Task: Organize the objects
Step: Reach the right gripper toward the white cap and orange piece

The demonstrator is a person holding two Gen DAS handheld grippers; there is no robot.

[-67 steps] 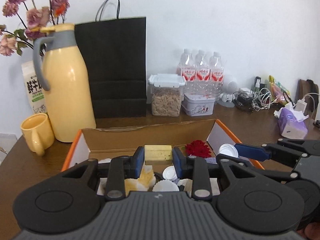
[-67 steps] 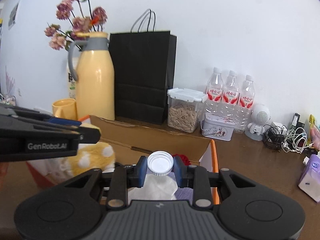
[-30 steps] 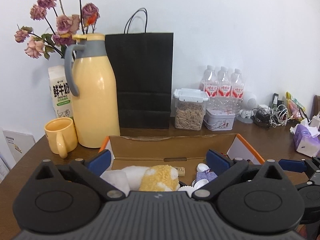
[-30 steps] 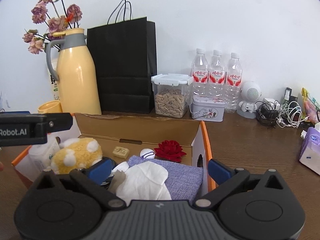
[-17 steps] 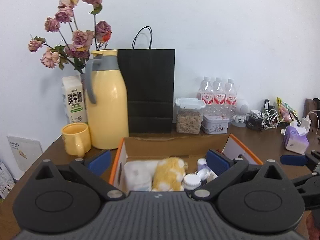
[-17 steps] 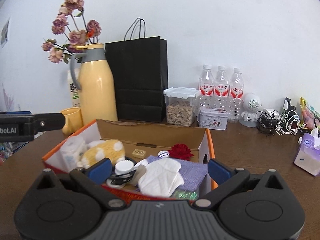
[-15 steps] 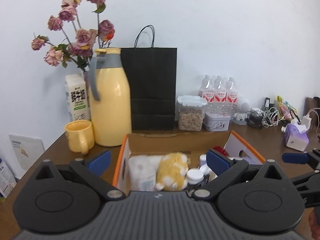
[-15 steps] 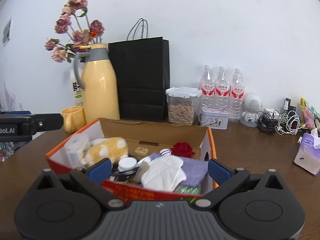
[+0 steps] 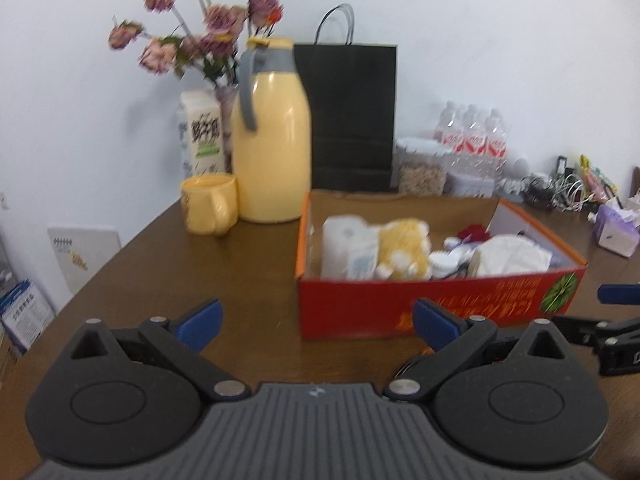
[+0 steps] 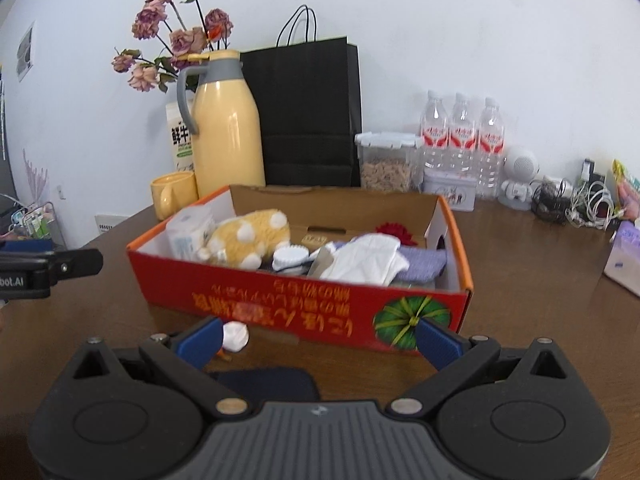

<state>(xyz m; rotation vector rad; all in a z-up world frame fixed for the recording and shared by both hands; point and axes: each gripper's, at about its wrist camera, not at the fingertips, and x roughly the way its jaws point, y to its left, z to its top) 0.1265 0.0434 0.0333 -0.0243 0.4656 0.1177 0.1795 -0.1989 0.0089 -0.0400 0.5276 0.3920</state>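
Note:
A red cardboard box [image 10: 304,304] sits on the brown table and also shows in the left wrist view [image 9: 400,304]. It holds a yellow plush toy [image 10: 248,236], a white cloth [image 10: 368,260], a white cap [image 10: 290,258], a red flower [image 10: 394,230] and a white packet [image 10: 188,232]. My left gripper [image 9: 316,322] is open and empty, in front of the box's left end. My right gripper [image 10: 318,338] is open and empty, just in front of the box. A small white ball [image 10: 235,336] and a dark flat pad [image 10: 264,384] lie on the table by the right gripper.
Behind the box stand a yellow thermos jug [image 10: 226,128], a yellow mug [image 10: 174,194], a black paper bag [image 10: 308,112], a milk carton [image 9: 202,136], a snack jar [image 10: 386,162] and three water bottles [image 10: 462,136]. Cables [image 10: 576,200] and a tissue pack [image 9: 616,230] lie at the right.
Both grippers let go of what they held over the box, opened, and pulled back toward me. The box now lies farther ahead, with its red front wall in view.

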